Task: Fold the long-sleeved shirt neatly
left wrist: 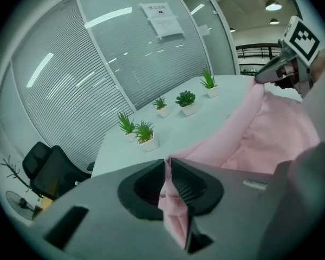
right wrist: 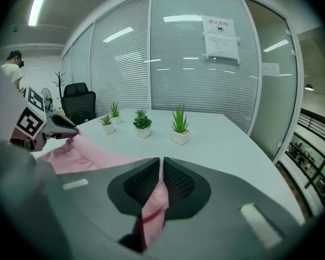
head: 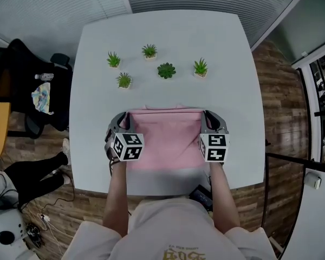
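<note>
The person's left forearm (head: 118, 194) reaches straight out from the body over the near edge of the white tabletop (head: 222, 53), with the wrist behind the marker cube. The left claw (head: 124, 118) points forward and slopes down toward the surface. Its jaws are pressed nearly together on a bunched corner of the pink shirt (head: 162, 140), and a pinch of cloth hangs down between the ribbed pads.

The shirt lies near the front edge of the tabletop, between the two claws. Its far edge is stretched taut from one claw across to the other, and the cloth sags down behind that edge toward the person. A second layer of pink shows flat on the tabletop just beyond the taut edge. Further back stand five small potted plants (head: 166, 70), well apart from the shirt.

The right claw (head: 207, 118) sits level with the left one, also tilted forward and down. Its jaws are clamped on the shirt's other corner, with a fold of pink cloth squeezed between the pads. The right forearm (head: 223, 199) runs back to the body, parallel to the left.
</note>
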A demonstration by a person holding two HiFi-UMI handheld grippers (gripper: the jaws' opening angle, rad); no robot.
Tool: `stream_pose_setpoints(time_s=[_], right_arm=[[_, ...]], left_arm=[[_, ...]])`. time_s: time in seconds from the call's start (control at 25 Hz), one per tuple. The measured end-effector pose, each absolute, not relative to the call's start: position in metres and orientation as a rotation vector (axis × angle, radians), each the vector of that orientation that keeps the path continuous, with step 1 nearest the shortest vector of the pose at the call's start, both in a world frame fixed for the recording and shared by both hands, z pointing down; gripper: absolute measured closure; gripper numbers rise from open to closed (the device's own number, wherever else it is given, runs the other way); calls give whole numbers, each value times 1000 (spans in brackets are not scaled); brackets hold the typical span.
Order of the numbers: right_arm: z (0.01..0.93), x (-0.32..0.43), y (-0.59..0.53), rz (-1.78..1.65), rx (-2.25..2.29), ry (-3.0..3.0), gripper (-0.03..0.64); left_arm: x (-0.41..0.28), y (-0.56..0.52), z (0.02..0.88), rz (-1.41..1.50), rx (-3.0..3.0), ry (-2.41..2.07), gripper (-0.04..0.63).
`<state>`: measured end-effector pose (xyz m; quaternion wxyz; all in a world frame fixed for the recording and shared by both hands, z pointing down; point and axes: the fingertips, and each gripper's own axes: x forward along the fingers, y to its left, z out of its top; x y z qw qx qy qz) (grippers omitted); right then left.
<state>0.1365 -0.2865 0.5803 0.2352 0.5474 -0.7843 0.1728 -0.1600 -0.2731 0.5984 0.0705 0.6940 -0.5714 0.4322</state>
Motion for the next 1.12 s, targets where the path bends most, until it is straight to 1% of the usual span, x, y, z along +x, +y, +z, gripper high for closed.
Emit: stream_pose_setpoints(time_s=[0.12,0.2,0.32,0.4,0.6,0.68,0.76,0.84,0.96,1.12], right_arm=[[592,136,-289,500,1470,-2131,582],[599,137,-290,507,1463,-2110,568],[603,138,-292,515,1454,-2099,543],[601,138,-291,520,1450,-2103,535],[586,143,-286,531,1483,-2122,528],[581,146,-281,542,1501,-2125,528],[572,148,-277,562,1525,-2141,526],[559,145,-273,593,1547,-2191,527],[532,135,-265,613,1573,-2282,529],[503,123,-253,614,1583,-2363,532]], left_arm=[[-159,-276,608,1322,2083,-1703,545],[-159,-277,615,1333,2076,-1685,540],[-159,-280,620,1339,2068,-1672,501],[-158,-279,619,1310,2066,-1670,492],[-159,-275,612,1164,2029,-1662,468],[-160,-275,611,1061,2000,-1650,460],[-161,-273,605,936,1966,-1634,435],[-162,-270,593,872,1955,-1634,408],[-161,-264,572,844,1989,-1654,405],[-152,-255,553,676,1999,-1614,405]])
